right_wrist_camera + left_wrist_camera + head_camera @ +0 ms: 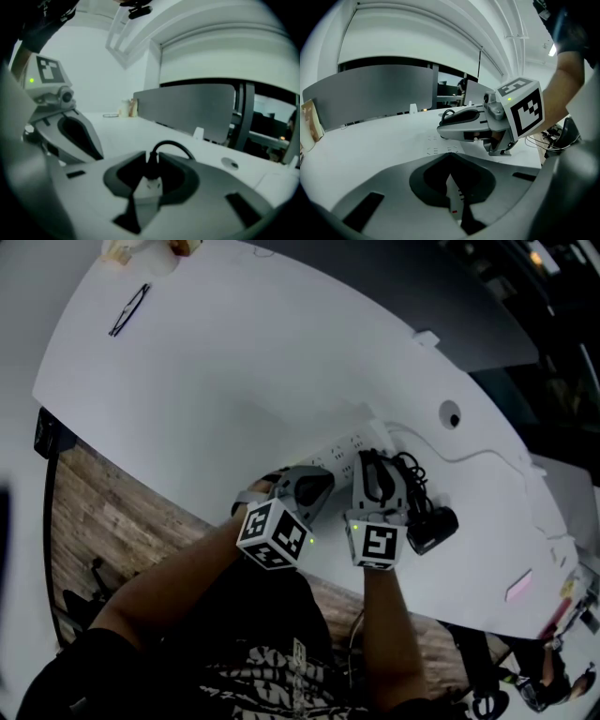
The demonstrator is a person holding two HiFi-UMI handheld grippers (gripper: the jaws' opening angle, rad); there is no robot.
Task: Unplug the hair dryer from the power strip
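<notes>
Plug: in the right gripper view I see the pale plug (149, 186) at frame centre, pinched between the jaws, with its black cord (171, 145) arching up and right.
Right gripper (375, 474): closed on the plug.
Left gripper (314, 486): clamped on the white power strip (452, 199), centre frame.
Hair dryer (433, 529): black, on the white table (234, 362), lower right of centre.

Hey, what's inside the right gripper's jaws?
A black plug, its cord arching up, stands on the white power strip between the jaws. Its prongs and the socket are covered.
</notes>
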